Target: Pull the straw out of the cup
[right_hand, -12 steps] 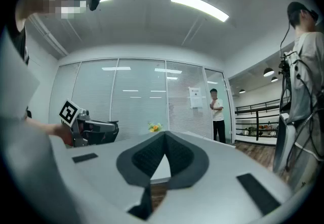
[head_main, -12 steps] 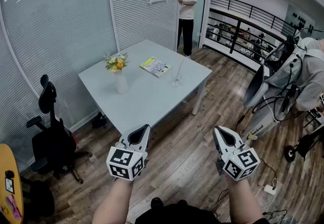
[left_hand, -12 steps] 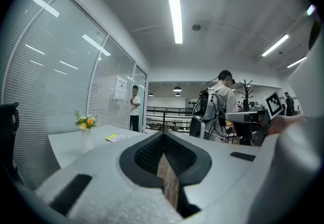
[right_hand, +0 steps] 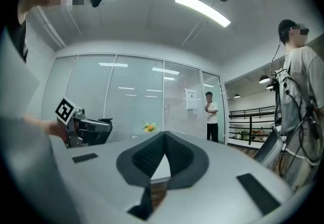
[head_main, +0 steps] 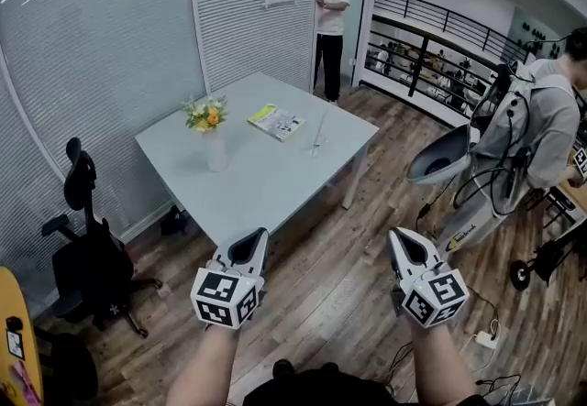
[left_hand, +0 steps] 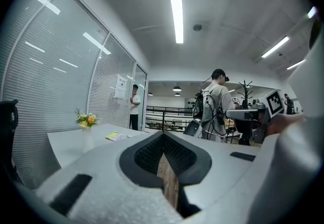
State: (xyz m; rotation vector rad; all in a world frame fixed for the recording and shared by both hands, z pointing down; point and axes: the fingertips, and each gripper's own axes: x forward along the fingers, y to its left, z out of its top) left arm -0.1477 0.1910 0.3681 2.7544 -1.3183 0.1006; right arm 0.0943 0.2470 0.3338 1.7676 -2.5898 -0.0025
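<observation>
Left hand-held gripper (head_main: 256,236), right hand-held gripper (head_main: 400,236), grey table (head_main: 266,186) with vase (head_main: 217,155), booklet (head_main: 278,122), cup (head_main: 316,148) and straw (head_main: 321,126)

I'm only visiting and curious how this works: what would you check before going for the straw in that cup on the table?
1. Straw stands in the cup on the table: ok.
2. Cup within reach: not ok; the left gripper and right gripper are over the floor, short of the table.
3. Jaws ready to grasp: not ok; both are shut and empty.
4. Room around the cup: ok; the vase and booklet sit apart from it.
5. Whether the cup holds liquid: cannot tell.
</observation>
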